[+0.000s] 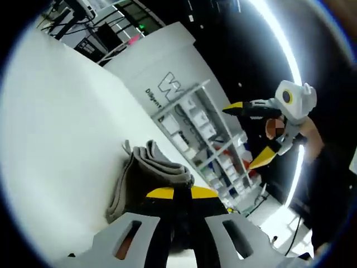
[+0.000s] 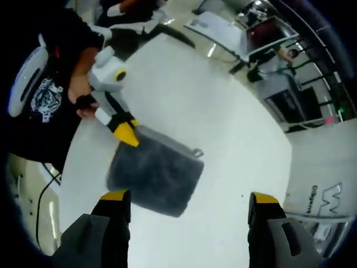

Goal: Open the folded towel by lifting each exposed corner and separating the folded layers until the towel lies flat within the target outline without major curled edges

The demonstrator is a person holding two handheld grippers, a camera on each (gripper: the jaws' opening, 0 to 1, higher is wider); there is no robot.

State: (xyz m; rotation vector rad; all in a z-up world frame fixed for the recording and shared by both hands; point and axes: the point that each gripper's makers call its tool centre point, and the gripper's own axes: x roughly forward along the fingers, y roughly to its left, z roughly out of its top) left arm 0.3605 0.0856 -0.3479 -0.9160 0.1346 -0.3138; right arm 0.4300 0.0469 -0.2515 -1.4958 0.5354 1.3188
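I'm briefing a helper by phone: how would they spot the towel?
Find the white table. The towel lies on it, a dark grey folded square beside the left claw. Its small hanging loop at one corner sets it apart.

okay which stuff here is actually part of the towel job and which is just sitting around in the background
Part of the job:
grey folded towel
white table
left hand-held gripper, shut at the towel's edge
right hand-held gripper, open

Just around:
shelf rack of bins
white printed panel
desks with monitors

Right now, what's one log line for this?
towel: folded, on table | left claw: shut at its edge | right claw: open, above
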